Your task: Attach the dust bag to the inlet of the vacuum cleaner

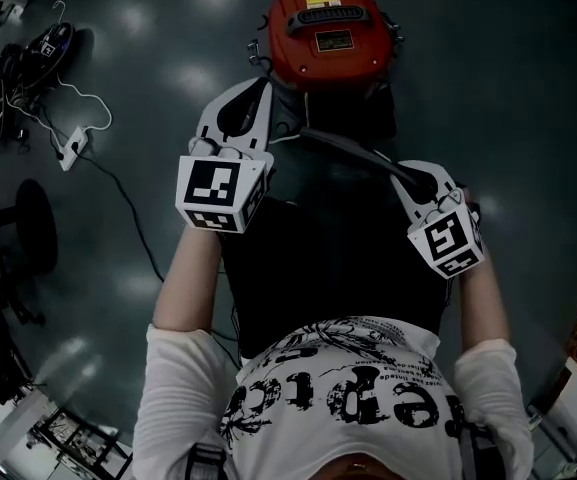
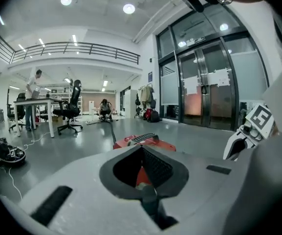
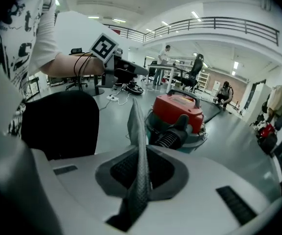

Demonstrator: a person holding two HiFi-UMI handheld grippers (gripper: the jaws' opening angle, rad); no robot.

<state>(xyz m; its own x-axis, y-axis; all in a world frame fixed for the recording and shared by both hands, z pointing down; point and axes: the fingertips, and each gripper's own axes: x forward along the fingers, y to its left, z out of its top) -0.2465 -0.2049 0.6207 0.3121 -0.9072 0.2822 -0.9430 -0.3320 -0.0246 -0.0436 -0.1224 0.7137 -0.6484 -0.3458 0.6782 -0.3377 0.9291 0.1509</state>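
The red vacuum cleaner (image 1: 330,28) stands on the grey floor ahead of me, and both gripper views show the vacuum (image 2: 145,142) (image 3: 180,111) too. Its black ribbed hose stub (image 3: 172,136) faces me. A black dust bag (image 1: 338,258) hangs below the grippers, in front of my body. My right gripper (image 1: 400,176) (image 3: 138,190) is shut on a grey strip of the bag's edge (image 3: 137,146), which runs up out of the jaws. My left gripper (image 1: 263,85) (image 2: 148,192) is shut, and its own view shows no fabric between the jaws.
A white power strip (image 1: 71,148) with its cable lies on the floor at the left, beyond a round black stool base (image 1: 33,223) and a cable tangle (image 1: 38,48). A desk (image 2: 33,104), an office chair (image 2: 70,109) and people are far off. Glass doors (image 2: 209,92) stand at the right.
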